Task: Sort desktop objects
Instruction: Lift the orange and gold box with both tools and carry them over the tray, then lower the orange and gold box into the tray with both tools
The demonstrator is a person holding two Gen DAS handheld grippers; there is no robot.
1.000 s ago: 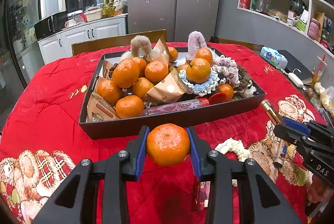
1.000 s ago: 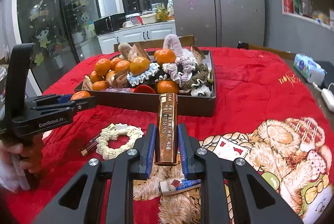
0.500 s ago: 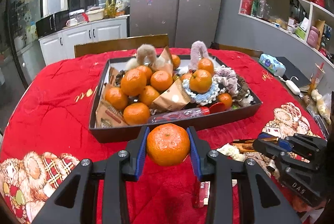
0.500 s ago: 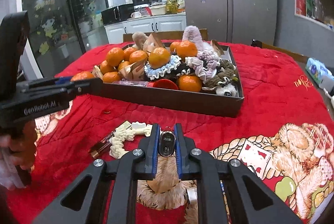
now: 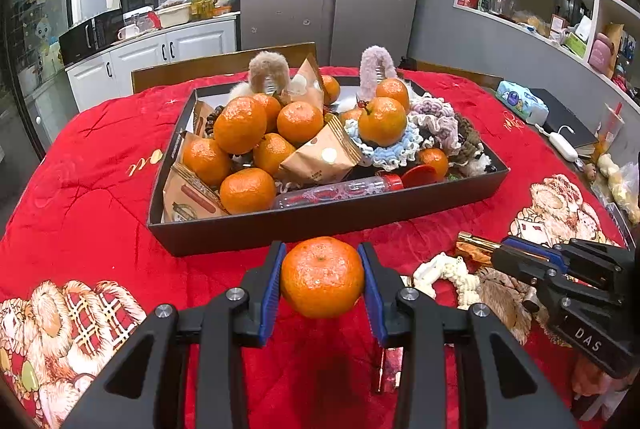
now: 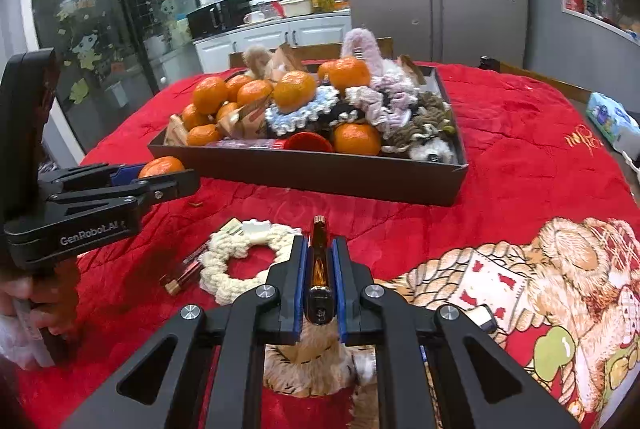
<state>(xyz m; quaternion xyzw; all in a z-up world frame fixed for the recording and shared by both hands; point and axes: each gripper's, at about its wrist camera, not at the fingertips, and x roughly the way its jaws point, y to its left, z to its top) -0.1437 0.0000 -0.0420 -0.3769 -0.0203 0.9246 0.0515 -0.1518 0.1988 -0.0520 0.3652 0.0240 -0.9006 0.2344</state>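
My left gripper point(image 5: 322, 281) is shut on an orange mandarin point(image 5: 322, 277), held above the red cloth just in front of the dark tray point(image 5: 320, 219). The tray is heaped with mandarins, brown snack packets, crocheted scrunchies and a clear bottle. My right gripper point(image 6: 319, 279) is shut on a slim gold-brown tube point(image 6: 319, 261) that points toward the tray point(image 6: 320, 173). The left gripper and its mandarin point(image 6: 160, 167) show at the left of the right wrist view; the right gripper point(image 5: 516, 259) shows at the right of the left wrist view.
A white knitted ring point(image 6: 240, 261) and a small dark-red tube point(image 6: 184, 271) lie on the red cloth point(image 6: 520, 157) between the grippers. A blue tissue pack point(image 5: 522, 101) and a white cable gadget point(image 5: 562, 145) lie at the far right edge. Chair backs stand behind the table.
My right gripper has tipped the gold tube from upright to lying along its fingers and moved lower. My left gripper has backed off slightly from the tray with the mandarin.
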